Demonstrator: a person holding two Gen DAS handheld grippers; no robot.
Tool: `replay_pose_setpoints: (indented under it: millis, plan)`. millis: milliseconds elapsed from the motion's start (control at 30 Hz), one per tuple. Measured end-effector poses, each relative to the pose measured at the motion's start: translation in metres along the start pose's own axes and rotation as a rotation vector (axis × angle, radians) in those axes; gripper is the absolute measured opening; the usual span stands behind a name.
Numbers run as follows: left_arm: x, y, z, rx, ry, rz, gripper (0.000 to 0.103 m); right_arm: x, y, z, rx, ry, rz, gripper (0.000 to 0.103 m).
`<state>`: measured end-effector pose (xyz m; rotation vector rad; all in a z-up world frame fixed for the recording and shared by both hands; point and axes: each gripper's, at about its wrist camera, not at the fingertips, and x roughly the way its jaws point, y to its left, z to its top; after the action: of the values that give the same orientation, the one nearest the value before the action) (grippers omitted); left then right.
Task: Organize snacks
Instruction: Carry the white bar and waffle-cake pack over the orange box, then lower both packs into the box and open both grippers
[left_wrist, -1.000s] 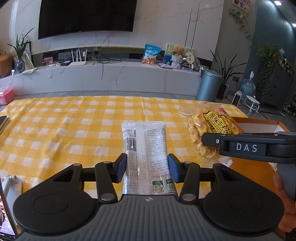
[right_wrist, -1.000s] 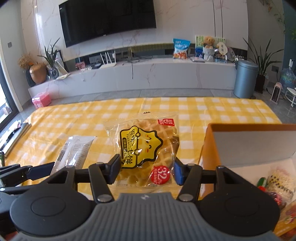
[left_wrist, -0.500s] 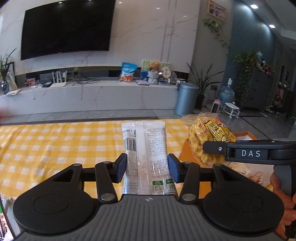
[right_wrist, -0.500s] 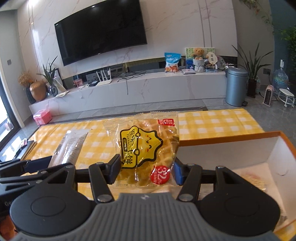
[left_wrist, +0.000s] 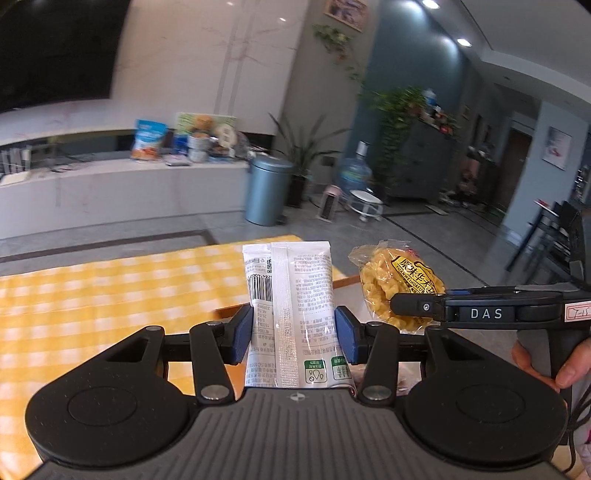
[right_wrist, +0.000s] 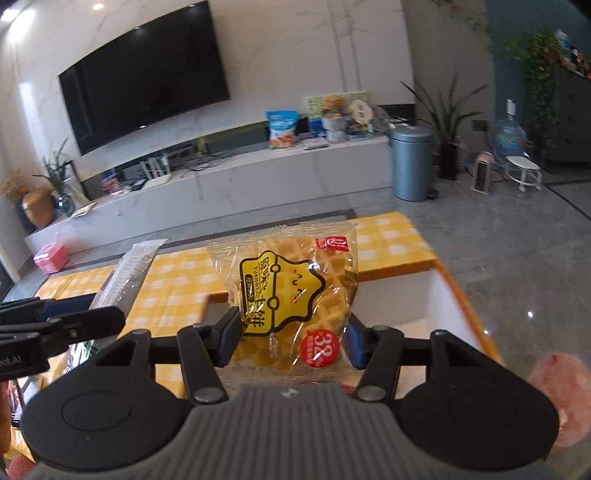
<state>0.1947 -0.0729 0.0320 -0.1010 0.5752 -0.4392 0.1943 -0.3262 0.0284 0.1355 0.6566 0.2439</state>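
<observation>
My left gripper (left_wrist: 293, 332) is shut on a white snack packet (left_wrist: 291, 295) that stands upright between its blue pads, back side with barcode facing me. My right gripper (right_wrist: 290, 339) is shut on a clear bag of yellow waffles (right_wrist: 291, 291) with a yellow star label. In the left wrist view the right gripper (left_wrist: 410, 308) holds the waffle bag (left_wrist: 391, 280) just to the right. In the right wrist view the left gripper (right_wrist: 70, 321) and its white packet (right_wrist: 129, 273) show at the left. Both snacks hang above an orange-rimmed box (right_wrist: 458, 295) with a white inside.
The table carries a yellow-and-white checked cloth (left_wrist: 92, 295). Beyond it are a white TV console (right_wrist: 258, 173), a grey bin (right_wrist: 412, 162), a water bottle (right_wrist: 509, 136) and plants. A person's hand (left_wrist: 550, 365) grips the right handle. A pink item (right_wrist: 561, 384) lies in the box.
Both grippers have risen off the table and swung right with their snacks still held. The orange box has come under them and the view has turned toward the room's right side.
</observation>
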Motion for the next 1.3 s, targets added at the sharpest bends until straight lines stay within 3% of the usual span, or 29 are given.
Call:
replay_pose_setpoints:
  millis: [400,800,1100,1300]
  plan:
    - [0.088,-0.017,0.009,0.115,0.219,-0.105,0.054,0.032,-0.06,0.016,0.007,0.187,-0.044,0.056]
    - [0.159,-0.011,-0.007,0.167,0.422,-0.088,0.054,0.107,-0.076,0.018,-0.134,0.39,-0.077,0.056]
    - [0.186,-0.016,-0.017,0.165,0.506,-0.061,0.055,0.147,-0.08,0.013,-0.217,0.498,-0.111,0.056]
    - [0.198,-0.016,-0.022,0.16,0.543,-0.063,0.055,0.16,-0.078,0.009,-0.259,0.523,-0.14,0.057]
